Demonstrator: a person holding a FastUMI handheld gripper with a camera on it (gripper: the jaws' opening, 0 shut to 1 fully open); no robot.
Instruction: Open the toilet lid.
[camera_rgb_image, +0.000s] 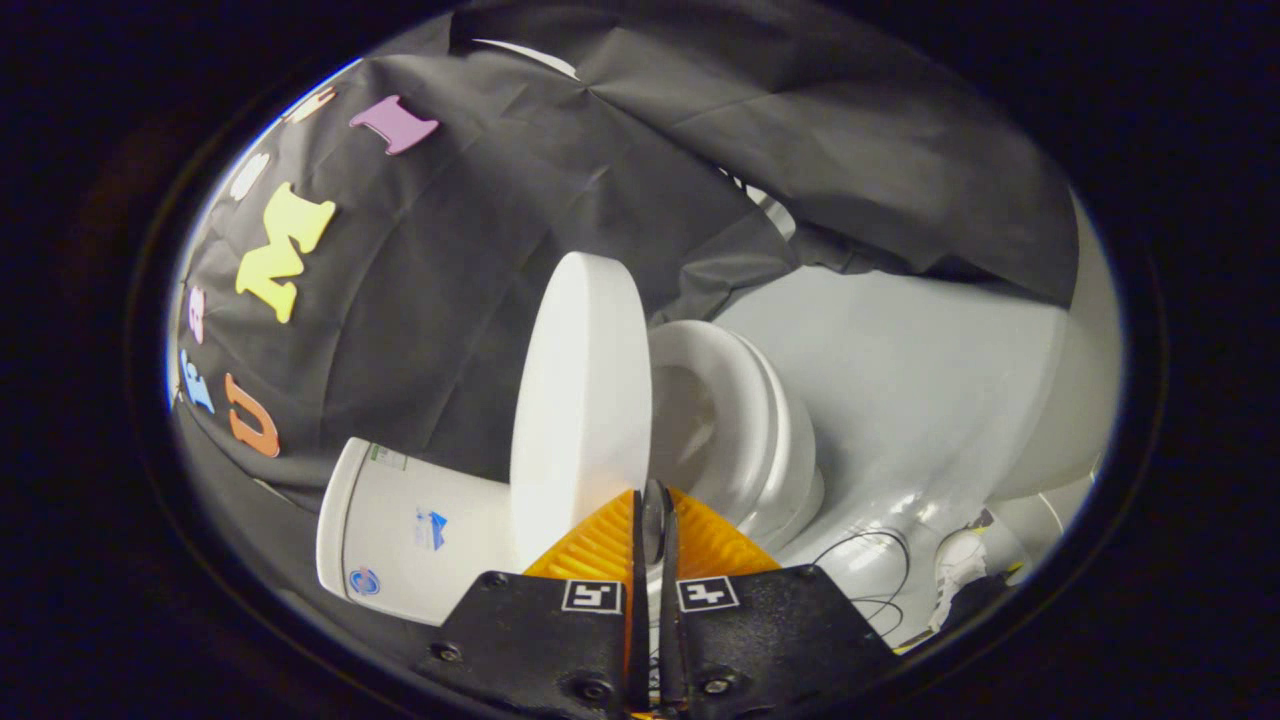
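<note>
We judge the toilet lid (580, 400) to be a stiff, smooth plastic panel — light enough to swing on its hinge, but slick, so a thin pinch on its edge could slip. The rim at the free end, farthest from the hinge, looks to us like the best place to take hold, since it gives the most leverage and the edge is thin enough to fit between the fingers.

Right now the gripper (655, 510) has its two fingers drawn nearly together, and the lid's rim appears to sit in the narrow gap between them; we read both fingers as pressing on that edge, though the contact itself is small and hard to make out.

The lid stands raised, well clear of the seat (725, 420), its broad face turned towards the tank (410, 535). The seat and bowl lie just beyond the fingers on the other side of the lid, above the pale floor (920, 380).

By our reckoning the lid is most of the way open — it needs only to rest back.
</note>
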